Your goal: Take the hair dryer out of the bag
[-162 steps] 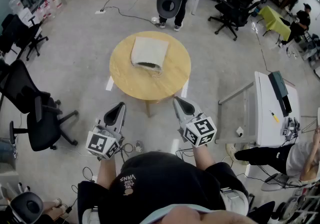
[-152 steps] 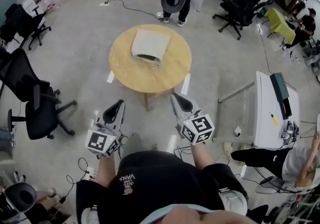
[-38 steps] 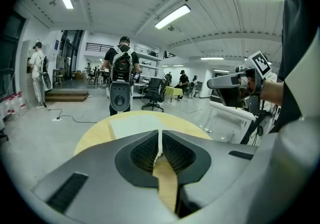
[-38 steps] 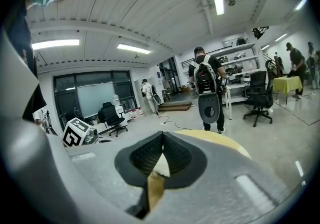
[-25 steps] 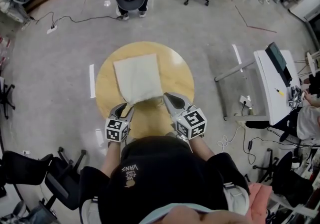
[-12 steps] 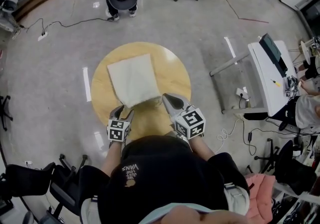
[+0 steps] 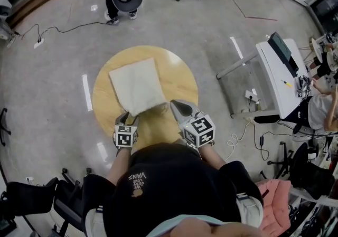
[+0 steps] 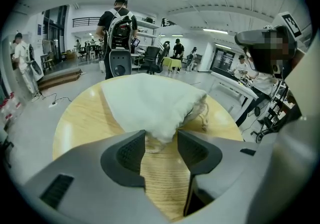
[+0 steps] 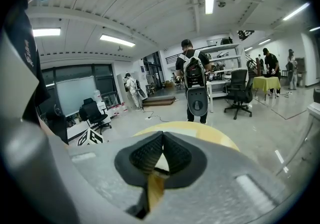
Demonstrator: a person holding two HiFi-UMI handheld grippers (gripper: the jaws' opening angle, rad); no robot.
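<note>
Can't spot the hair dryer in any view. Only seeing the white cloth bag (image 7: 137, 85), lying on the round wooden table (image 7: 177, 80) right ahead of both grippers. No looking inside it either: just a dark slit of a mouth at the near end, over toward the right gripper's side, with a bit of drawstring (image 8: 204, 115) bunched there.

Got the left gripper (image 8: 161, 140) with jaws spread wide, having just been opening them. Seeing the bag's near corner drooping right at the tips and partly down into the gap, with neither pad pressing on it as far as can be made out. Hard to say from the head view whether cloth and tips actually touch, since the marker cube (image 7: 125, 136) and the gripper body cover that spot.

Got the right gripper (image 9: 162, 142) clamped fully shut, pads together, nothing between them. Only catching a sliver of tabletop through the small gap under the pads, plus the table's far rim over the top. From the head view, looks parked just beside the bag's near right corner, tip over bare wood. Touching the cloth or just clear of it? Can't tell.
</note>
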